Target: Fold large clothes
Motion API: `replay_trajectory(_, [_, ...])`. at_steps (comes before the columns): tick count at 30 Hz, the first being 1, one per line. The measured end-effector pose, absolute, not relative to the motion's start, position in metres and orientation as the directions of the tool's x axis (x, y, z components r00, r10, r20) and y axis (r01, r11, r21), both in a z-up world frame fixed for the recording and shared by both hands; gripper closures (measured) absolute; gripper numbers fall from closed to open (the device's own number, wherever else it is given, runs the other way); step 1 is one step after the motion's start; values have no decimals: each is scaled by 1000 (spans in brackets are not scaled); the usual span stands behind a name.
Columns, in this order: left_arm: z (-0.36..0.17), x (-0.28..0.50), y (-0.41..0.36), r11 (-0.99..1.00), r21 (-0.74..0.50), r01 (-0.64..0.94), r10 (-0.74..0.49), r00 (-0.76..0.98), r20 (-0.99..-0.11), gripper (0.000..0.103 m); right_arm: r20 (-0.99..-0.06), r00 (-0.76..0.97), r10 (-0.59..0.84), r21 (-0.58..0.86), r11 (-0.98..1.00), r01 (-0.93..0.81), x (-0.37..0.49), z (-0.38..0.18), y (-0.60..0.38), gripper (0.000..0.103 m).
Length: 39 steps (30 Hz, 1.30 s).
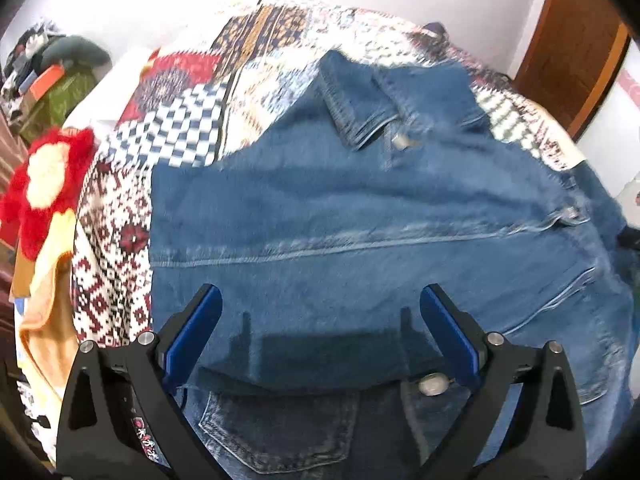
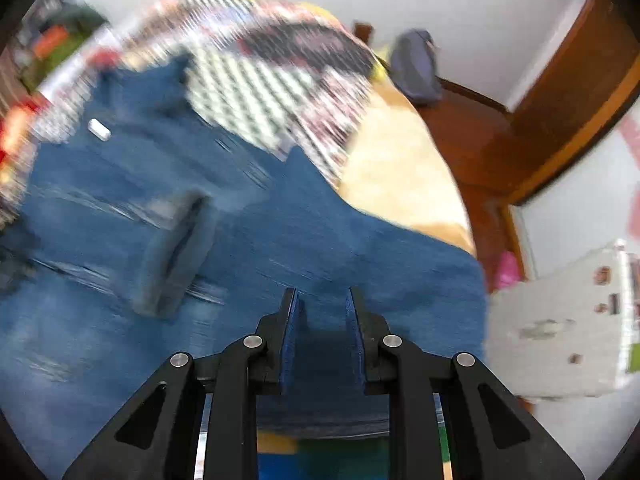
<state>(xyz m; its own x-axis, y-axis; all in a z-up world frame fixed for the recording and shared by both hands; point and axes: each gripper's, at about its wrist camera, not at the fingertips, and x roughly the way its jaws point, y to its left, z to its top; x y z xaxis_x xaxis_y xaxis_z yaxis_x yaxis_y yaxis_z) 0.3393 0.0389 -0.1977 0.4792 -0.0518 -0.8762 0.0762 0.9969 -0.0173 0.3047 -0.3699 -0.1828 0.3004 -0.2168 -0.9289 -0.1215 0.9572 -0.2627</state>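
Jacket [image 1: 360, 216] spread under left tool [image 1: 320, 300] — fingers apart above the denim.

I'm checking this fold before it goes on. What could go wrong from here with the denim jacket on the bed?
1. The left gripper is open above the denim jacket and grips nothing, so that side may sag or lag.
2. The right gripper has denim between narrowly parted fingers; whether it pinches is unclear, so the cloth may slip.
3. The jacket's lower edge hangs past the patterned quilt, so it could slide off.
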Motion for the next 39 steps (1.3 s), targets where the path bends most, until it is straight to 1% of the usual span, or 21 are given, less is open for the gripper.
replay_trajectory(3, [-188, 339, 20, 993, -16, 119, -73, 494, -867, 3, -909, 265, -322, -367, 918, -146, 301, -212, -381, 84])
replay_trajectory(6, [-183, 341, -5, 986, 4, 169, -82, 500, -862, 3, -907, 296, -300, -347, 930, -122, 294, -209, -393, 83])
replay_trajectory(7, [-181, 342, -13, 982, 12, 189, -86, 501, -861, 3, -904, 297, -308, -353, 929, -110, 293, -207, -397, 76])
replay_trajectory(8, [-179, 343, -24, 978, 22, 209, -88, 503, -859, 3, -896, 305, -324, -368, 924, -99, 292, -205, -401, 59])
replay_trajectory(9, [-177, 344, -33, 974, 31, 226, -90, 505, -859, 3, -882, 318, -347, -392, 916, -88, 290, -204, -404, 48])
replay_trajectory(10, [-176, 345, -40, 970, 34, 239, -95, 505, -858, 3, -862, 334, -381, -427, 901, -75, 288, -205, -408, 24])
replay_trajectory(11, [-174, 346, -49, 966, 30, 257, -107, 504, -857, 3, -852, 344, -395, -441, 895, -66, 286, -204, -412, 14])
replay_trajectory(13, [-173, 350, -64, 958, 18, 286, -133, 498, -857, 3, -876, 338, -344, -382, 923, -49, 279, -200, -427, 14])
replay_trajectory(15, [-174, 356, -81, 949, 18, 314, -145, 490, -860, 3, -909, 324, -261, -271, 962, 15, 272, -189, -447, 14])
replay_trajectory(18, [-178, 365, -105, 939, 35, 343, -142, 476, -868, 3, -932, 320, -171, -145, 984, 104, 259, -176, -475, 14])
replay_trajectory(21, [-184, 374, -127, 926, 26, 377, -159, 452, -878, 3, -940, 336, -54, 13, 981, 194, 242, -166, -511, 14])
replay_trajectory(26, [-202, 383, -160, 907, -6, 420, -183, 382, -906, 3, -919, 365, 150, 282, 897, 341, 220, -168, -558, 14])
replay_trajectory(30, [-216, 383, -177, 900, -6, 436, -171, 341, -925, 3, -870, 392, 300, 460, 779, 425, 207, -181, -584, 14])
replay_trajectory(34, [-209, 379, -179, 901, -27, 434, -195, 346, -918, 3, -830, 410, 379, 549, 690, 472, 205, -201, -594, 14])
replay_trajectory(39, [-192, 375, -175, 910, -71, 410, -237, 371, -898, 3, -805, 443, 394, 587, 639, 497, 216, -214, -599, 14])
